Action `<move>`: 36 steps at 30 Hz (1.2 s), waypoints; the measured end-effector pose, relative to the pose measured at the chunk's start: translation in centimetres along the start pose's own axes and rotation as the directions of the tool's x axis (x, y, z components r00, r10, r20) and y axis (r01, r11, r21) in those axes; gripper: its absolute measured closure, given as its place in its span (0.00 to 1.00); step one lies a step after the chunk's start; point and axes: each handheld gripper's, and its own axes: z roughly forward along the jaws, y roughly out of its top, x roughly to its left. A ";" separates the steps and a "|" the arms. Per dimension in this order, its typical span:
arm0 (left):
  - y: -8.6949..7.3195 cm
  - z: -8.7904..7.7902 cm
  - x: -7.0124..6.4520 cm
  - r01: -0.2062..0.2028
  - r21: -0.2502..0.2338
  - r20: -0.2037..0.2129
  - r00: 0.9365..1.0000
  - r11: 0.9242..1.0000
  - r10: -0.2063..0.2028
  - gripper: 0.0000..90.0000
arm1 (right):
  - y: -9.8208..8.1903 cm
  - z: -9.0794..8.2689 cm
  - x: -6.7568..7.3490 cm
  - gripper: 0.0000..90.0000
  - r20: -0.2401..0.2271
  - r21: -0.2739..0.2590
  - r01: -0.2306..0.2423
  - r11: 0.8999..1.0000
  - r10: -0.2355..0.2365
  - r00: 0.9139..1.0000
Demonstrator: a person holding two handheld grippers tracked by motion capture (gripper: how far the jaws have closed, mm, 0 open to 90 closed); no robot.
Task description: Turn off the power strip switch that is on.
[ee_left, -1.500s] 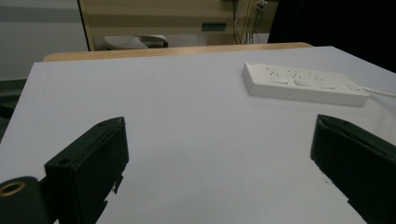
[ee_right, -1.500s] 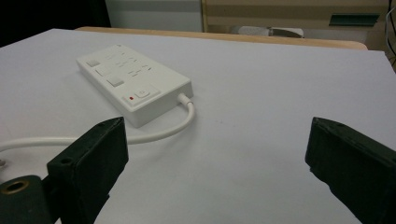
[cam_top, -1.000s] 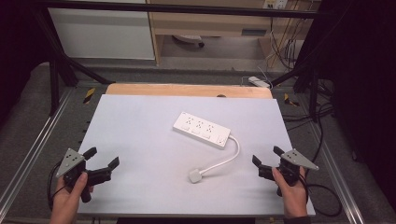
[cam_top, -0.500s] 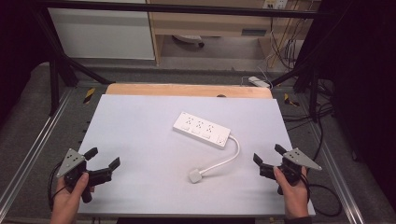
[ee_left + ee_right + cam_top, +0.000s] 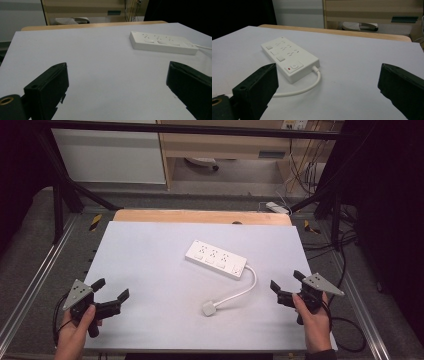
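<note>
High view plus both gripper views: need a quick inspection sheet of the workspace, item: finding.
Surface: white table top, flat, wooden strip along its far edge.
Job's things: white power strip lying flat mid-table, sockets up; its white cord curves toward the near edge and ends in a plug on the top.
Clutter: nothing seen on the table.
Grippers: left gripper open, near-left corner, holding nothing; right gripper open, near-right edge, holding nothing. Both apart from the strip.
Cables: black cable loops on the floor at right.
Surroundings: metal frame rails, wooden shelf unit behind the table.
</note>
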 end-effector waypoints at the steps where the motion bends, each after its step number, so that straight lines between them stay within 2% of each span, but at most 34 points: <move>1: 0.0 0.0 0.0 -0.003 0.003 0.000 1.000 1.000 0.003 0.05 | 0.2 0.1 0.1 0.04 0.000 0.005 0.006 1.000 -0.006 1.000; 5: 0.0 0.0 0.0 -0.006 0.003 0.001 1.000 1.000 0.006 0.05 | 1.0 0.5 0.3 0.04 -0.019 0.011 0.023 1.000 -0.022 1.000; 10: -0.1 0.1 0.0 -0.005 0.009 0.002 1.000 1.000 0.005 0.05 | 1.6 0.8 0.4 0.04 -0.036 0.013 0.021 1.000 -0.020 0.999; 29: -0.1 0.2 -0.1 -0.005 0.011 0.006 1.000 1.000 0.005 0.05 | 3.5 1.3 0.4 0.03 -0.059 -0.001 0.021 1.000 -0.021 0.998; 33: -0.1 0.2 -0.1 -0.006 0.012 0.005 1.000 1.000 0.005 0.05 | 3.7 1.5 0.6 0.03 -0.061 0.001 0.013 1.000 -0.013 0.998; 36: -0.1 0.2 -0.1 -0.008 0.016 0.008 1.000 1.000 0.008 0.05 | 4.1 1.8 0.8 0.02 -0.049 0.015 -0.012 1.000 0.013 0.999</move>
